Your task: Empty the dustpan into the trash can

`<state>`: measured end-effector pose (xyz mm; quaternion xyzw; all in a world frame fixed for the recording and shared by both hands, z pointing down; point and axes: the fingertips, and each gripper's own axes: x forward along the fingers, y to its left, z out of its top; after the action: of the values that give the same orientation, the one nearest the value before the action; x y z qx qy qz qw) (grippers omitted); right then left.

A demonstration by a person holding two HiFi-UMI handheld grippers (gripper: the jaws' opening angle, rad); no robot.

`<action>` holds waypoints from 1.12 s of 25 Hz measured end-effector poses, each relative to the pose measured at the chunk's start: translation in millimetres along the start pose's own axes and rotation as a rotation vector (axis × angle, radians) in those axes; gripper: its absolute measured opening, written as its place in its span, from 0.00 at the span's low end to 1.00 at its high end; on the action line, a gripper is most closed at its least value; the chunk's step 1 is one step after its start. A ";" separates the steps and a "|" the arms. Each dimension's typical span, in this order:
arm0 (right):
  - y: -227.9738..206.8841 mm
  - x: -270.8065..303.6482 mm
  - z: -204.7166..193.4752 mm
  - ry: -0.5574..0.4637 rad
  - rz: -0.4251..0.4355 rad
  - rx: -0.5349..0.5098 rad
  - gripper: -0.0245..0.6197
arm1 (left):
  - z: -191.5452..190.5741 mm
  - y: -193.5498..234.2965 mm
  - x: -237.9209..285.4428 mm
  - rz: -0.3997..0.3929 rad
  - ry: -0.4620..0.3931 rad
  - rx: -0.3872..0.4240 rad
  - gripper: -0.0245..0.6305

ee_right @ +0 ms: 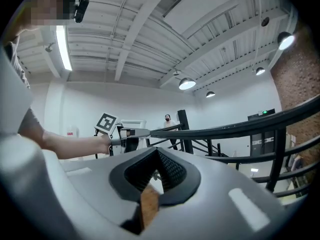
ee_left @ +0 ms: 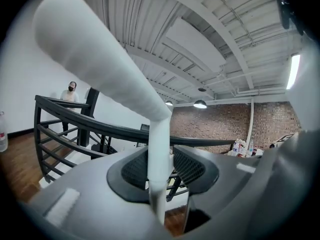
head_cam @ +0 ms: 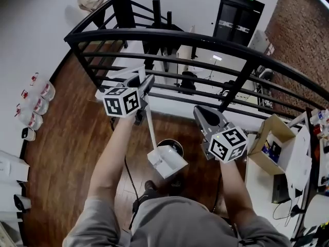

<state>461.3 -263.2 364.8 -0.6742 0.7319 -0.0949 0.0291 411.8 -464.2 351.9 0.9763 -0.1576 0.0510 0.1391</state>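
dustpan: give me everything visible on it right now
The dustpan is white and looks like plastic: a long straight handle with a boxy, open-fronted pan at its lower end. It hangs off the floor. The left gripper is shut on the handle near its top, and the handle's free end sticks out past the jaws. In the head view the pan overlaps the round black trash can; whether they touch cannot be told. No debris can be made out inside.

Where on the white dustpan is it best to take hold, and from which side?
Likely its long handle, as the left gripper does: thin, round, nearly upright, so jaws come level from the near side and close across it. The pan is too wide.
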 end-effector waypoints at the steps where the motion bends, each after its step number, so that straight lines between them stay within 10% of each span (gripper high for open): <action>1: 8.0 -0.8 0.0 -0.001 0.008 -0.003 0.04 | -1.2 -4.3 -11.2 -0.004 -0.003 0.001 0.26; 18: 186.5 -57.1 -20.5 -0.028 -0.035 -0.064 0.04 | -15.0 -66.7 -236.2 -0.157 -0.120 0.109 0.25; 28: 263.7 -36.9 -13.8 -0.034 0.057 -0.105 0.04 | 13.7 -30.2 -338.0 -0.035 -0.184 0.166 0.24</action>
<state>203.5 -206.0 328.2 -0.6553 0.7540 -0.0439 0.0086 102.9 -341.3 282.6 0.9876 -0.1480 -0.0284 0.0436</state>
